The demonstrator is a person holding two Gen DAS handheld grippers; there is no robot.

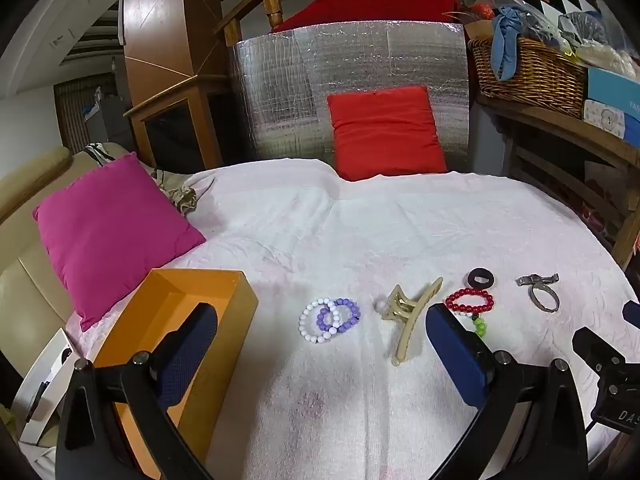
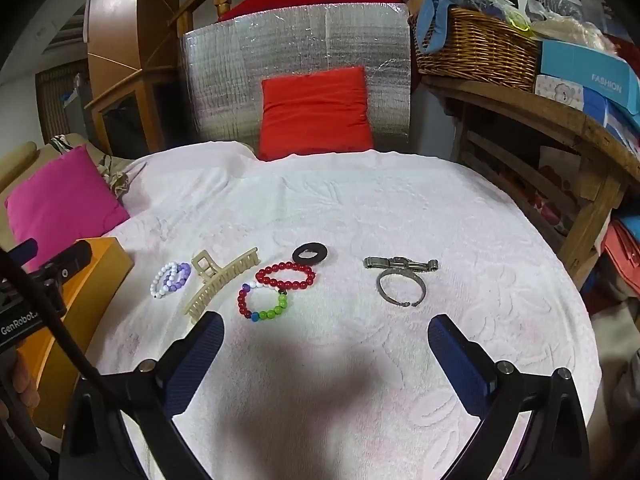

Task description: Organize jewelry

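Observation:
Jewelry lies in a row on the white towel. From left: white and purple bead bracelets, a beige hair claw, a red bead bracelet, a multicoloured bead bracelet, a black ring-shaped hair tie, a metal clip and a metal bangle. An open orange box stands at the left. My left gripper hovers open before the bracelets. My right gripper hovers open, empty, short of the row.
A pink cushion lies left of the box, a red cushion leans on a silver foil panel at the back. A wooden shelf with a wicker basket and boxes stands at the right.

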